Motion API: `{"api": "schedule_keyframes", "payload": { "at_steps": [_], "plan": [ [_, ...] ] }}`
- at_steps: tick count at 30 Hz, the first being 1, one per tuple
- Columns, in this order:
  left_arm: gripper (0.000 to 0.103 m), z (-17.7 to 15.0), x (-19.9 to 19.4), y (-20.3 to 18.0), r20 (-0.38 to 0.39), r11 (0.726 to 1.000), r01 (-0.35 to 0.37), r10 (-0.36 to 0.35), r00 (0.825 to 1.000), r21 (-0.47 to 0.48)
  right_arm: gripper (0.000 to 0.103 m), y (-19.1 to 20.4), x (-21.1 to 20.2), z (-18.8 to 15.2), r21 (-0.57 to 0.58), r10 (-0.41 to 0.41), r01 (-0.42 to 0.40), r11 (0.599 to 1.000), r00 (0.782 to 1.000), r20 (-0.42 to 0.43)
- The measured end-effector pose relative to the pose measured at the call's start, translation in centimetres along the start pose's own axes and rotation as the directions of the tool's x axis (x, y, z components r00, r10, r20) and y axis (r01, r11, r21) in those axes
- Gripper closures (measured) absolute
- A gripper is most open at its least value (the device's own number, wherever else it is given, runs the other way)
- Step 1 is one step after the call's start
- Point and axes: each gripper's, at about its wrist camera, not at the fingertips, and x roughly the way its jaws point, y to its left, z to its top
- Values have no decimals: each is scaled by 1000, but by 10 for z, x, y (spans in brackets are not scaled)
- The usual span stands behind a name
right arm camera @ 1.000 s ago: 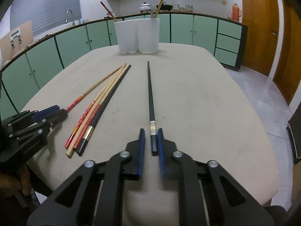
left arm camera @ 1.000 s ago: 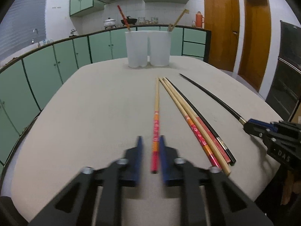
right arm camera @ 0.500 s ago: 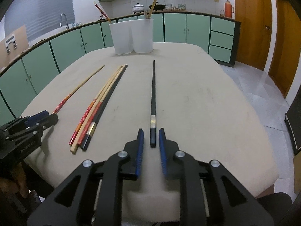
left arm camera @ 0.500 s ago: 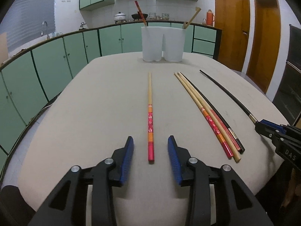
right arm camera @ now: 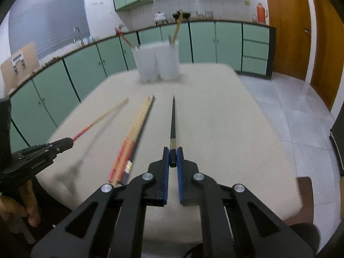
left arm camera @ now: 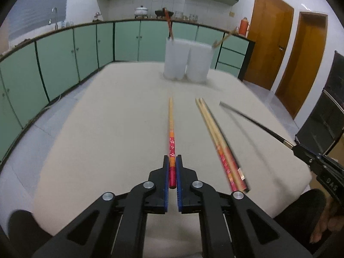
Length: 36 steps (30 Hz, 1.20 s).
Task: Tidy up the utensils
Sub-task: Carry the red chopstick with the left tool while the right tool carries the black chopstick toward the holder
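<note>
Low in the left wrist view, your left gripper point(left arm camera: 172, 167) has just closed its jaws on the red-handled bamboo chopstick point(left arm camera: 171, 137), and right of it a bundle of loose chopsticks point(left arm camera: 221, 148) lies on the beige table point(left arm camera: 107, 129). Low in the right wrist view, your right gripper point(right arm camera: 172, 161) has just closed on the slim black chopstick point(right arm camera: 172, 122). Each of the two white plastic holders point(left arm camera: 186, 61) at upper centre already shows a stick, so I judge the sorting begun, most left.

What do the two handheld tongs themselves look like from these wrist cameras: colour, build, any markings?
Both are alike. The left tongs and right tongs have matte black angular arms with triangular cut-outs, round silver pivot screws and slim fingers lined with ribbed blue pads. Seen from the left camera, the right one's black body carries pale lettering that looks like "DAS". No cables or sleeves are visible.
</note>
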Motion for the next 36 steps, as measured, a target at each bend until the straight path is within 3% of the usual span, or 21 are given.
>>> {"api": "schedule_keyframes", "payload": {
  "at_steps": [5,14,18,23,36],
  "plan": [
    [97,24,-29,-4,40,1000,8,-9,999,23,97,8,-35,37,-35,22,-20,999,997,75],
    [97,63,-65,-2,95,998,38,-43,995,49,97,25,-59,96,-116,84,-70,991,990,116],
    [97,73,-69,-2,105,997,36,-43,994,66,97,27,-51,113,-144,85,-70,987,992,99],
    [97,80,-62,2,60,996,68,-71,996,52,97,29,-44,126,-161,88,-74,984,993,83],
    [97,107,-74,-2,79,990,86,-95,992,114,97,33,-35,152,-191,113,-105,976,993,30]
  ]
}}
